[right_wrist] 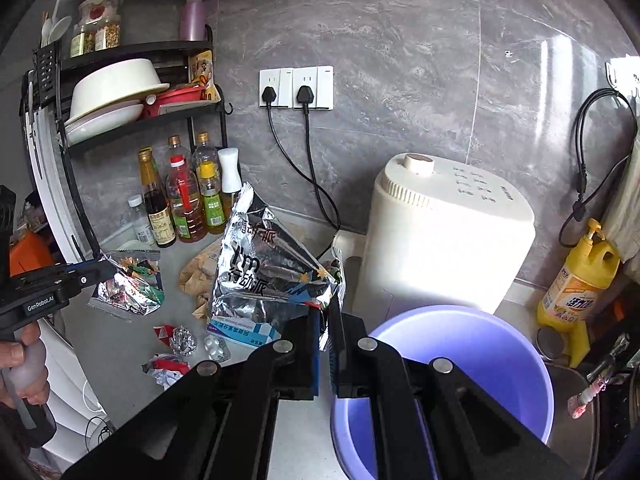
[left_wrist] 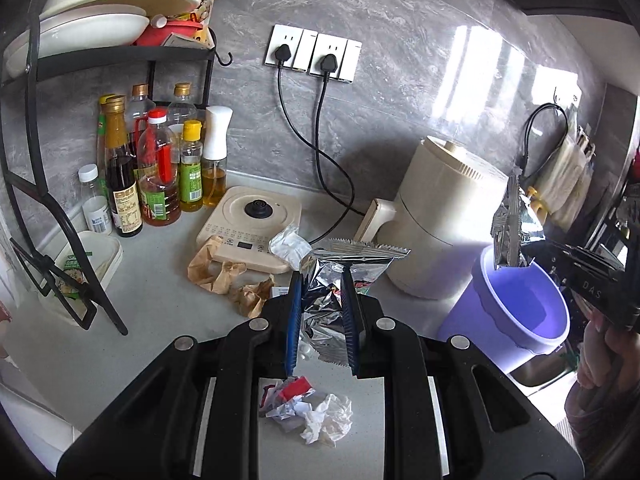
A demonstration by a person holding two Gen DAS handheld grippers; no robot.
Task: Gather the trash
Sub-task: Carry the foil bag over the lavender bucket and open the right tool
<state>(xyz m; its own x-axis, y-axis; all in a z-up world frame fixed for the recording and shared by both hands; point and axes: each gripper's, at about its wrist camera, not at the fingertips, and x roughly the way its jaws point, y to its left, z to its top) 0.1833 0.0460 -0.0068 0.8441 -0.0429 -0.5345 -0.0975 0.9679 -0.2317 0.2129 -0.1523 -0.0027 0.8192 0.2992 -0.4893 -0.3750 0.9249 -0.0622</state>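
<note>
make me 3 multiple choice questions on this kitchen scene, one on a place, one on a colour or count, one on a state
1. Where is the bin?
A. in front of the cream appliance
B. on the rack
C. under the sockets

2. How many plugs sit in the wall sockets?
A. one
B. two
C. four

3. What is the right claw doing?
A. open, empty
B. shut on the silver foil bag
C. pressing a bottle

Key: 1 A, the purple bin stands just before the appliance. 2 B, two black plugs show. 3 B, the bag is pinched in the shut claw.

Bucket (right_wrist: 460,360) right of counter (left_wrist: 160,312) — fryer (right_wrist: 448,236) behind.
</note>
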